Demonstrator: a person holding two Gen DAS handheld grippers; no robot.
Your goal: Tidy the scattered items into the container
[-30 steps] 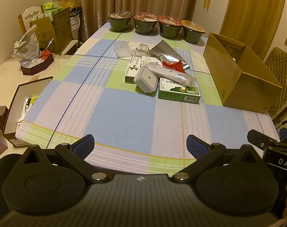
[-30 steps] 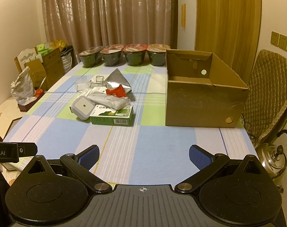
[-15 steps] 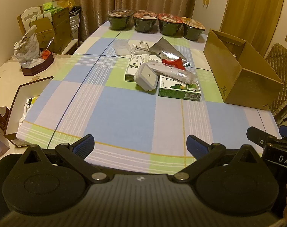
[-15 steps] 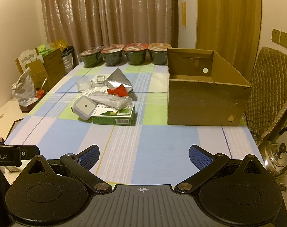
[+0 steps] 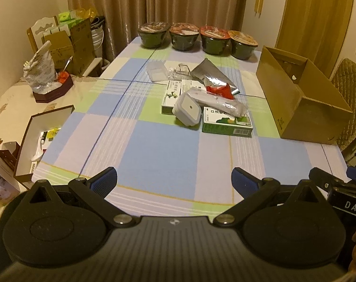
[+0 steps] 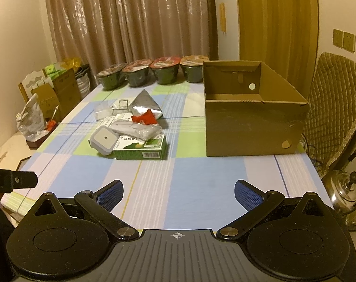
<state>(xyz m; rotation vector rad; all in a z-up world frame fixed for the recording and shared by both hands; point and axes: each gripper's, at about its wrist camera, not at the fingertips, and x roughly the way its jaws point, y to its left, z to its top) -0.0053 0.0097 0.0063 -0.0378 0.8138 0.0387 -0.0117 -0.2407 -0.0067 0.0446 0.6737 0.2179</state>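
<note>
A heap of small items lies mid-table: a green carton (image 5: 227,125) (image 6: 141,150), a grey square lidded tub (image 5: 187,109) (image 6: 104,139), a grey wrapped packet (image 5: 219,102) (image 6: 136,128), a red wrapper (image 5: 220,91) (image 6: 145,118), a silver foil bag (image 5: 210,74) (image 6: 145,103) and clear plastic pieces (image 5: 157,72). An open cardboard box (image 5: 300,98) (image 6: 250,115) stands on the table's right side. My left gripper (image 5: 174,181) and right gripper (image 6: 179,193) both hover open and empty over the near table edge, well short of the heap.
Four lidded instant-noodle bowls (image 5: 196,38) (image 6: 152,72) line the far edge. A side surface on the left carries an open brown gift box (image 5: 40,136) and a bag (image 5: 40,71). A quilted chair (image 6: 335,115) and a metal kettle (image 6: 342,190) stand to the right.
Both views have pulled back and risen slightly, so the heap and box sit a little farther off. Both grippers stay open; no item on the table has moved.
</note>
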